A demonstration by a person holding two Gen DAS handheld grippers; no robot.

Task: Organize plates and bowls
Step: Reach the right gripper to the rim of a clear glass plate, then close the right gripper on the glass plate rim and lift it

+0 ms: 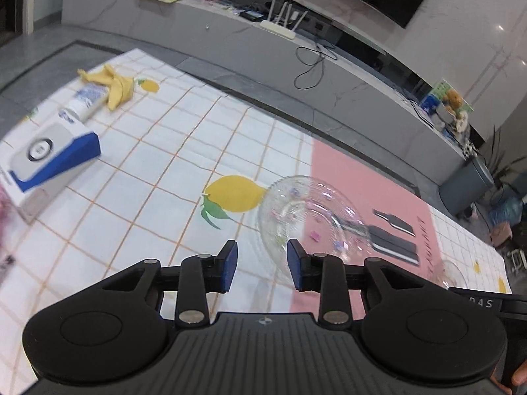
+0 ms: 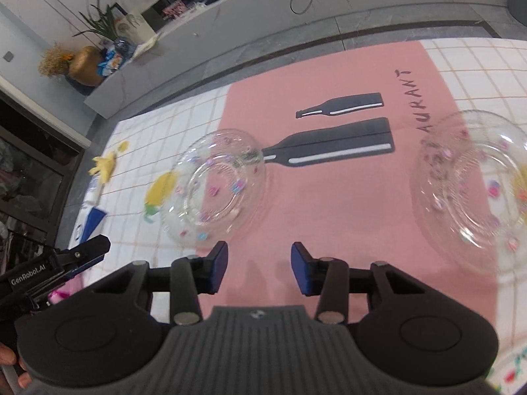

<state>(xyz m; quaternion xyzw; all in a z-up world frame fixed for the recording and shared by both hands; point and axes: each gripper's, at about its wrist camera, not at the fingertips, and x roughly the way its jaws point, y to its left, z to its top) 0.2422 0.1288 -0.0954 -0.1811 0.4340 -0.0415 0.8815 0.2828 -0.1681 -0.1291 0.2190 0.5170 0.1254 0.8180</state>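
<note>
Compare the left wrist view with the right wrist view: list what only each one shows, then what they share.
Only the left wrist view: the white router on the ledge.

Only the right wrist view: a whole second glass plate on the right, and a gold vase.

Both: the glass plate straddling the pink mat, the yellow cloth, the blue-and-white box, and each view's own open, empty gripper, the left gripper and the right gripper.

Home living room. A long TV console (image 1: 230,36) carries a router (image 1: 280,28). A potted plant (image 2: 102,23) stands beside it.
</note>
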